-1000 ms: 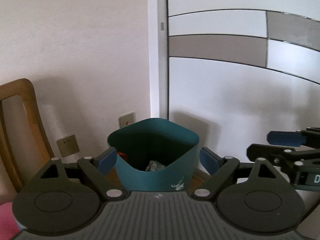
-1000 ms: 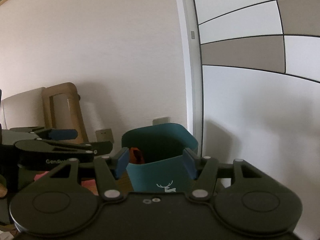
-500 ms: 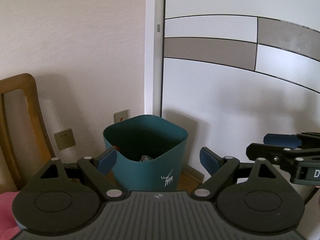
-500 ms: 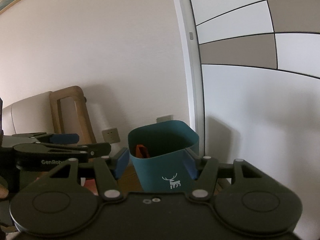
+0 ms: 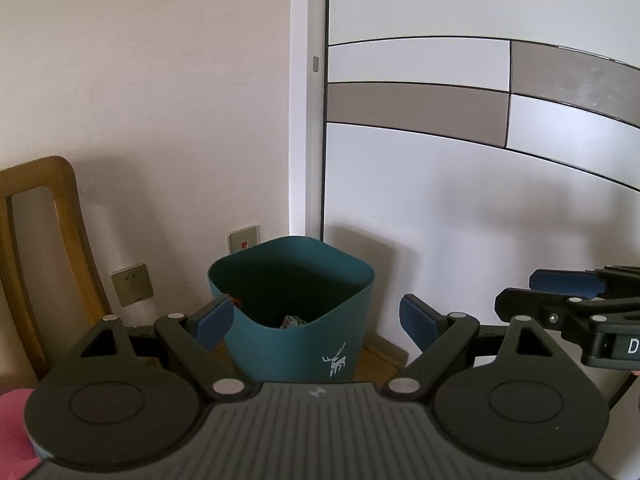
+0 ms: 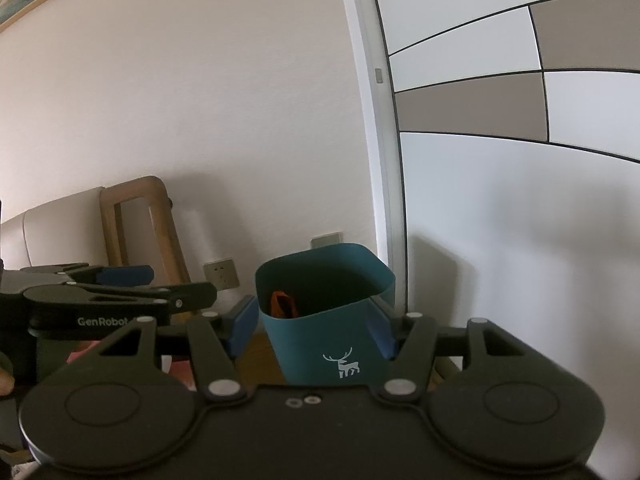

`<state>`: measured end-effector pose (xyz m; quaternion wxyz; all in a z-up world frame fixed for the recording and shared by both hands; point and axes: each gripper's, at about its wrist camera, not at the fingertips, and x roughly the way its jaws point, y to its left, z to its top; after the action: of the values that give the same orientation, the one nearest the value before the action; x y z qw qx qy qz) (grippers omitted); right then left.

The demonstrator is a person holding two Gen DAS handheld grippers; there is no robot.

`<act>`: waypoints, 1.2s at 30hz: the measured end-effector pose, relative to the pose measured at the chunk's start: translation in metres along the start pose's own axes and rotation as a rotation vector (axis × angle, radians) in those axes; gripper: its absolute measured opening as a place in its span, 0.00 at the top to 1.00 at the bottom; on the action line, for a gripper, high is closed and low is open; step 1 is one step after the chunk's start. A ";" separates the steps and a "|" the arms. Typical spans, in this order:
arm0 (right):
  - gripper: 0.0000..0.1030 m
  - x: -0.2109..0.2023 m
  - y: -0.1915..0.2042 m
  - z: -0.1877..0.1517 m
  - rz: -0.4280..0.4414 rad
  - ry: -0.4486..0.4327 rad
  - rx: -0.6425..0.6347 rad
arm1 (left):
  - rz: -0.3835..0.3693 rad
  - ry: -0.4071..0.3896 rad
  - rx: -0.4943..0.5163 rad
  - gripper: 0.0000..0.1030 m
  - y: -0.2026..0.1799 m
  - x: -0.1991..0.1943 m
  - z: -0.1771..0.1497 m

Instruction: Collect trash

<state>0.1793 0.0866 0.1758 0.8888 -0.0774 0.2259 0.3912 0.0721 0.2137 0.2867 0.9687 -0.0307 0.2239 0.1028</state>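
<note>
Bin [image 5: 296, 320] stands by the door frame, scraps inside. My left tool [image 5: 316, 316] and right tool [image 6: 316, 320] gape empty before it; I should seek further trash elsewhere.

bin [image 5: 296, 336] mouth open above | wall [image 5: 160, 120] behind | chair [image 5: 48, 240] left

Both the left gripper [image 5: 316, 318] and the right gripper [image 6: 314, 326] point slightly downward, fingers spread wide, holding nothing.
</note>
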 end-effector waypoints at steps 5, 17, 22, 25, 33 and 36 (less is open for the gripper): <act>0.43 -0.002 0.001 -0.001 0.001 -0.003 0.000 | -0.002 0.001 -0.002 0.12 0.000 0.001 -0.001; 0.43 -0.007 0.000 0.000 0.001 -0.007 0.013 | -0.015 0.009 -0.022 0.12 0.000 -0.005 -0.002; 0.43 -0.010 0.001 -0.003 0.007 -0.006 0.014 | -0.035 0.006 -0.037 0.12 -0.001 -0.013 -0.004; 0.43 -0.013 0.002 -0.005 0.010 -0.004 0.012 | -0.023 -0.002 -0.019 0.12 -0.004 -0.017 -0.006; 0.43 -0.027 0.003 -0.018 0.020 0.005 0.025 | -0.011 -0.008 -0.006 0.12 -0.009 -0.022 -0.023; 0.43 -0.033 0.004 -0.024 0.025 0.012 0.029 | -0.012 -0.004 -0.005 0.12 -0.010 -0.025 -0.032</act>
<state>0.1488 0.0601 0.1693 0.8835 -0.0639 0.2379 0.3985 0.0385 0.1958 0.2695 0.9697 -0.0344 0.2214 0.0977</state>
